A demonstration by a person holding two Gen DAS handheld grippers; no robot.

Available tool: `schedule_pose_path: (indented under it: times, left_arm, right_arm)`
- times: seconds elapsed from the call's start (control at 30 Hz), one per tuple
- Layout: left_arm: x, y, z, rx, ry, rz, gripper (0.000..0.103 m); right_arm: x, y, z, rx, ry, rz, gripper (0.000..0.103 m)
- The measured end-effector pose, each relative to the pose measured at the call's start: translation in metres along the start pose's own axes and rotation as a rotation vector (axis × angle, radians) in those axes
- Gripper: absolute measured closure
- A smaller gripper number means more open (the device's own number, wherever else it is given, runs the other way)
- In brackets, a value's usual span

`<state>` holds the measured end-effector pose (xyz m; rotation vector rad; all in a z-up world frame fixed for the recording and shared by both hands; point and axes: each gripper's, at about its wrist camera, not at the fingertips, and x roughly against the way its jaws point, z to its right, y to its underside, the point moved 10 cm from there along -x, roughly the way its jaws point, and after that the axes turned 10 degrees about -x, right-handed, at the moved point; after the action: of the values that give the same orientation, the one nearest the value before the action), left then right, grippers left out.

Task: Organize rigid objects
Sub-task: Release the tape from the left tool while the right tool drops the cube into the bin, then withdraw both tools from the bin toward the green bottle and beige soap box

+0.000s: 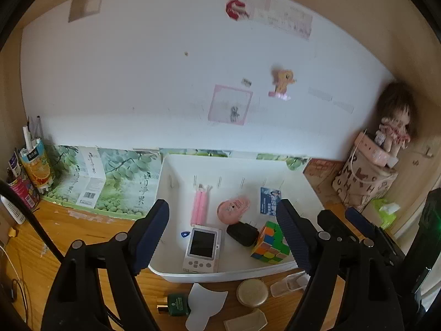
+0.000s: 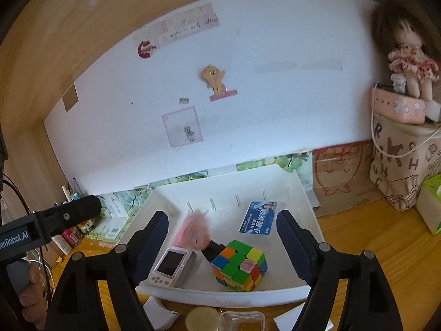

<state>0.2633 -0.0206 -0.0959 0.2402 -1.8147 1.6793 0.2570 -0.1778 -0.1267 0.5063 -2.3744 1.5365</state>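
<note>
A white tray (image 1: 193, 274) stands on the wooden desk against the wall. In it lie a white handheld console (image 1: 202, 249), a colour cube (image 1: 271, 242), a black lump (image 1: 242, 233), a pink round thing (image 1: 233, 209), pink sticks (image 1: 200, 207) and a blue card (image 1: 270, 200). My left gripper (image 1: 222, 205) hangs open over the tray's near half with nothing between its pads. My right gripper (image 2: 223, 216) is open too, above the cube (image 2: 239, 264) and console (image 2: 171, 266), gripping nothing. In front of the tray (image 2: 220, 293) lie a gold tin (image 1: 252, 292), a green bottle (image 1: 177, 304) and a clear box (image 1: 288, 285).
A green printed box (image 1: 110, 182) lines the wall left of the tray, with cups of pens (image 1: 35, 165) at the far left. A patterned bag (image 2: 399, 165) topped by a doll (image 2: 408, 60) fills the right corner beside a tissue pack (image 2: 430, 207). A hand (image 2: 30, 298) shows at lower left.
</note>
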Motion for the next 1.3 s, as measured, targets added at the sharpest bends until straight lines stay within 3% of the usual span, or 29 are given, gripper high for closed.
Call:
schedule_pose_path:
  times: [0.37,0.53,0.87,1.3]
  left_arm:
    - [0.043,-0.003,-0.008,0.041,0.043,0.067,0.02]
    - [0.052,0.004,-0.009,0.039,0.061,0.055,0.017]
    - [0.049,0.043,-0.015,0.017,0.063,-0.062,0.017]
    - [0.029,0.093,-0.031,0.053,0.054,-0.239,0.017]
  right_arm:
    - [0.039,0.003,-0.021,0.031,0.024,0.029,0.02]
    - [0.052,0.006,-0.031,0.037,0.016,0.031,0.02]
    - [0.059,0.031,-0.032,0.022,0.034,-0.028,0.019]
    - [0.049,0.087,-0.019,-0.035,0.081,-0.179,0.019]
